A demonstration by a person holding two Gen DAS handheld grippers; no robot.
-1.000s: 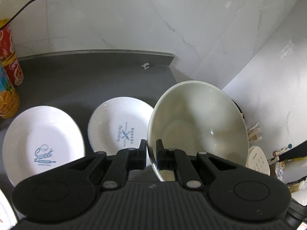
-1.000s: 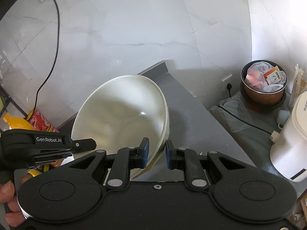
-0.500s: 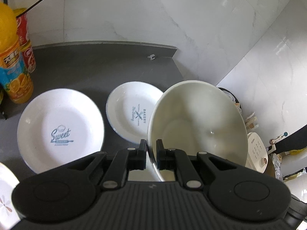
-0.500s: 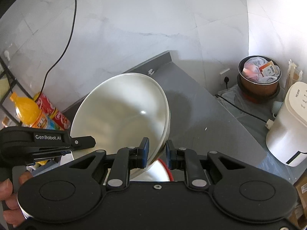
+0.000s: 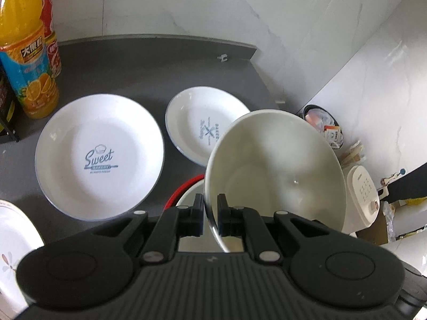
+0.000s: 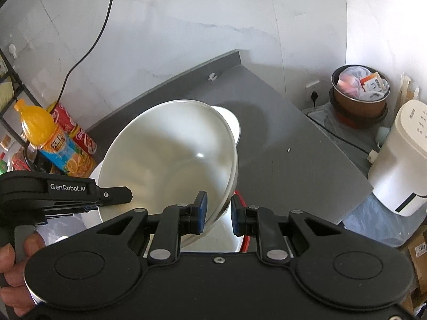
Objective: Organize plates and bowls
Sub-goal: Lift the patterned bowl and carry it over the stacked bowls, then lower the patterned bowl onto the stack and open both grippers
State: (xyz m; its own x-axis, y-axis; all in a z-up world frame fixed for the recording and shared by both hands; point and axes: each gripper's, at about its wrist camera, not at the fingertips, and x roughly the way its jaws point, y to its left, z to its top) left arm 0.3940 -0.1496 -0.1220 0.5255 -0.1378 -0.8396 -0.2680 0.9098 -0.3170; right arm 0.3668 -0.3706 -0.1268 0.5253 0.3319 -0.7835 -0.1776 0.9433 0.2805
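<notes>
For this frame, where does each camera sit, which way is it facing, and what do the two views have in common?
Left wrist: sits on the left gripper, looking down at the grey counter and two printed plates; only its own fingers show.
Right wrist: sits on the right gripper, looking across the counter toward the wall corner; its fingers, the left gripper and a hand show.
Shared: the white bowl, pinched at its rim by both grippers, and the orange juice bottle.

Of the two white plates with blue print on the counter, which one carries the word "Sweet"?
The larger plate, nearest the orange juice bottle. The smaller plate has a crossed-utensils print and is partly hidden behind the held bowl.
</notes>
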